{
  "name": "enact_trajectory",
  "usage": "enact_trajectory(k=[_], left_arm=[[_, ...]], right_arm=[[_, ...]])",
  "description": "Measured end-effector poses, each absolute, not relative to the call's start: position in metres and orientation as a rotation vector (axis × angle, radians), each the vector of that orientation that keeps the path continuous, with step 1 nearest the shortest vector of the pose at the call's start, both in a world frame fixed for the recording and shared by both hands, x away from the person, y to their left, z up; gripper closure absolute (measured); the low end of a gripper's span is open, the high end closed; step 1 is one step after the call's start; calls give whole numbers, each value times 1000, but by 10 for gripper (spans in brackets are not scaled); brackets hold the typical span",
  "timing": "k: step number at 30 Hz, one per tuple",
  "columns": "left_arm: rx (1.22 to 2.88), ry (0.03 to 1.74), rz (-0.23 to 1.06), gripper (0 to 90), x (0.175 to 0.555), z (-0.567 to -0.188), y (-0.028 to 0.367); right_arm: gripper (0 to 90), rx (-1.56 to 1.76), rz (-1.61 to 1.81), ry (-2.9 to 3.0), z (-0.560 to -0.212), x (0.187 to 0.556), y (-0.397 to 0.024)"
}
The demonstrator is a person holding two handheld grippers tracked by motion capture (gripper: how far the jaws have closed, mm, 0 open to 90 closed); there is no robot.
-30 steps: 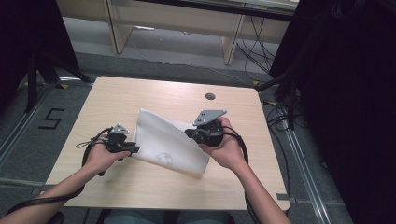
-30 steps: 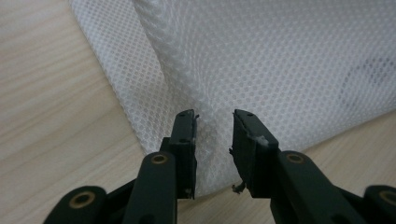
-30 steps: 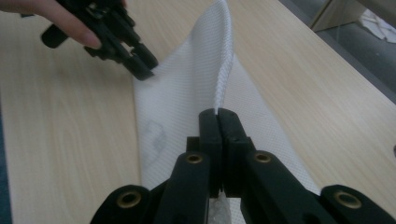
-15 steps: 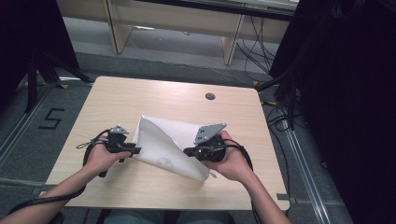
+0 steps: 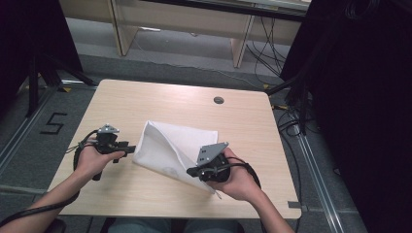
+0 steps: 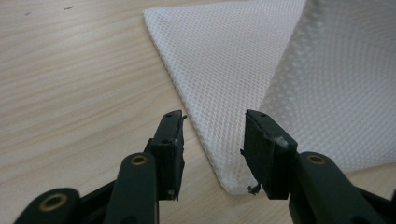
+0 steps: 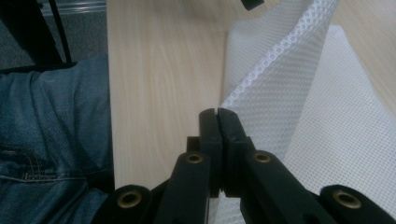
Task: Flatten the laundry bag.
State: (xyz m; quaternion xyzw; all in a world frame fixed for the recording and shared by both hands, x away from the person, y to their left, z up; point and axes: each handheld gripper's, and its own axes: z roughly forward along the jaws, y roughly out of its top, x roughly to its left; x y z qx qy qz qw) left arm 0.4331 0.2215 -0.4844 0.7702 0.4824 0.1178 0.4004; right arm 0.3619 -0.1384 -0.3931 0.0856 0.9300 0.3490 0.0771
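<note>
A white mesh cloth [image 5: 165, 141] lies on the wooden table [image 5: 170, 102], with one corner lifted and drawn over toward the near edge. My right gripper [image 5: 190, 171] is shut on that corner; in the right gripper view the mesh [image 7: 336, 121] rises from the closed tips [image 7: 217, 111]. My left gripper [image 5: 130, 146] sits at the cloth's left edge. Its jaws [image 6: 212, 114] have just been opening and stand apart. A flat corner of the cloth [image 6: 224, 60] lies between them, and the pads do not press on it.
A round cable hole [image 5: 218, 100] sits at the table's far right. The near table edge is close behind the right hand, with the person's jeans-clad leg [image 7: 51, 140] below it. Bare wood [image 6: 70, 70] lies left of the cloth.
The right gripper has carried its cloth corner toward the near edge and lower, folding the cloth over. The left gripper's jaws have opened off the cloth and drawn back slightly to the left.
</note>
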Motion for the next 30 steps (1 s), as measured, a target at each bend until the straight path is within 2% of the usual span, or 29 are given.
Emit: enact_trajectory(k=[30], left_arm=[[1911,1182,363,522,436,-478,223]], right_arm=[[900,165,1052,2959,-415,319,-139]])
